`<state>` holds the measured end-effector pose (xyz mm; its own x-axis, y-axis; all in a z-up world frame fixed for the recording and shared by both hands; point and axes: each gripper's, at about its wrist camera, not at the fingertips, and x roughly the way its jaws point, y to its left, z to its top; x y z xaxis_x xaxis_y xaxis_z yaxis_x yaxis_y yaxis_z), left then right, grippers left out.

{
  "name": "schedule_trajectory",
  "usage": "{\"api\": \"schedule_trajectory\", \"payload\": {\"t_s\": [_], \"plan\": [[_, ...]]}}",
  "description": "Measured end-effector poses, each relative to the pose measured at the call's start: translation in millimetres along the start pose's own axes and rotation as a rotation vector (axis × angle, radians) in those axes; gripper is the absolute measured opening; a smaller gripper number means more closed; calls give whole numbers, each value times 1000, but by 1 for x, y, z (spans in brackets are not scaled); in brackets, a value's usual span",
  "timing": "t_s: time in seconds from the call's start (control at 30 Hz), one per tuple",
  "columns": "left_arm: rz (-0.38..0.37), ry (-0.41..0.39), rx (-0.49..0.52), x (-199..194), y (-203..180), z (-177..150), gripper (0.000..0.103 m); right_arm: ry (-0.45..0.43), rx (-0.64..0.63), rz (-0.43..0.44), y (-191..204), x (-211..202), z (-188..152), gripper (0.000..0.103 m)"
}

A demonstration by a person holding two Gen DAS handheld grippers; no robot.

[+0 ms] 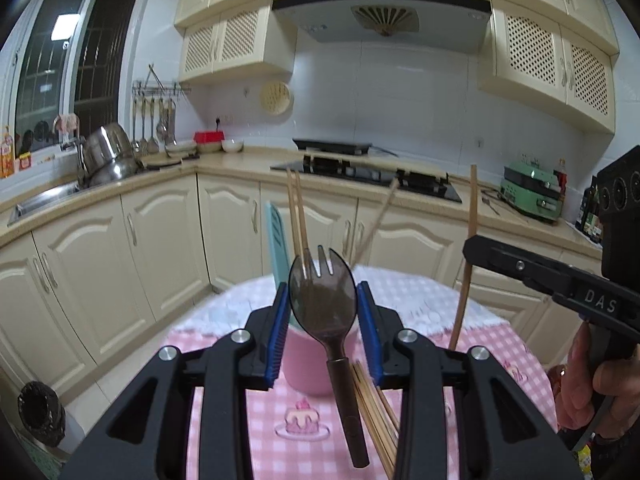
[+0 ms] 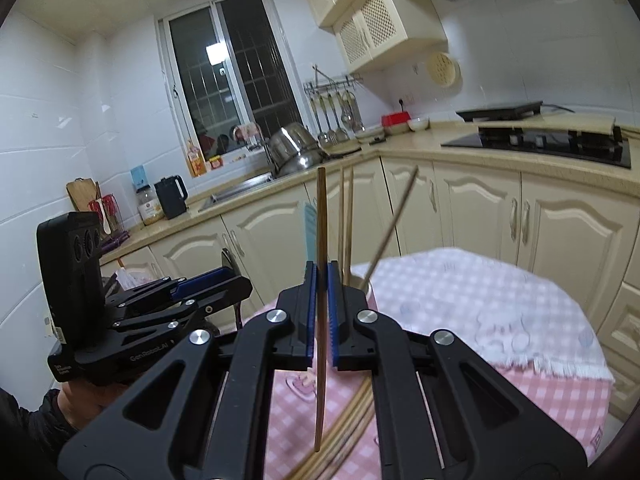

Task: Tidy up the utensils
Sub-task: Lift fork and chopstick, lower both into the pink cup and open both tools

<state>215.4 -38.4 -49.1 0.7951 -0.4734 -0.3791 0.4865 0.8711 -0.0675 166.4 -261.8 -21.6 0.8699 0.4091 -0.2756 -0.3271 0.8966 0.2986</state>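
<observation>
A pink cup [image 1: 308, 364] stands on the pink checked tablecloth [image 1: 296, 432] and holds wooden chopsticks [image 1: 297, 216] and a light blue utensil [image 1: 278, 236]. A dark translucent spork [image 1: 323, 300] stands upright between the jaws of my left gripper [image 1: 323, 320]; the blue pads stand apart from it and I cannot tell what holds it up. Several loose chopsticks [image 1: 376, 412] lie on the cloth. My right gripper [image 2: 321, 292] is shut on a single wooden chopstick [image 2: 321, 240], held upright just left of the cup [image 2: 366, 288]. The right gripper also shows in the left wrist view [image 1: 560, 280].
Cream kitchen cabinets [image 1: 160, 240] and the counter with a black stove [image 1: 368, 176] ring the table. A sink with steel pots [image 1: 108, 156] is at the left. A white cloth [image 2: 500, 312] covers the table's far part. A black bin [image 1: 40, 416] stands on the floor.
</observation>
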Motion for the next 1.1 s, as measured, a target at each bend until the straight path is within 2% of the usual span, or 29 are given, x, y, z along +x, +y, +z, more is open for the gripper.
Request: {"api": "schedule_trajectory", "payload": {"t_s": [0.33, 0.47, 0.7, 0.97, 1.03, 1.07, 1.1], "plan": [[23, -154, 11, 15, 8, 66, 32, -138, -60, 9, 9, 19, 73, 6], [29, -181, 16, 27, 9, 84, 32, -160, -76, -14, 5, 35, 90, 6], [32, -130, -10, 59, 12, 75, 32, -125, -61, -29, -4, 67, 86, 6], [49, -53, -23, 89, 19, 51, 34, -27, -62, -65, -12, 92, 66, 6], [74, -51, -20, 86, 20, 47, 51, -4, -52, -80, -14, 93, 63, 8], [87, -59, -24, 83, 21, 46, 68, -4, -51, -90, -15, 92, 61, 21], [100, -74, -34, 77, 23, 45, 75, -7, -49, -95, -16, 90, 60, 61]]}}
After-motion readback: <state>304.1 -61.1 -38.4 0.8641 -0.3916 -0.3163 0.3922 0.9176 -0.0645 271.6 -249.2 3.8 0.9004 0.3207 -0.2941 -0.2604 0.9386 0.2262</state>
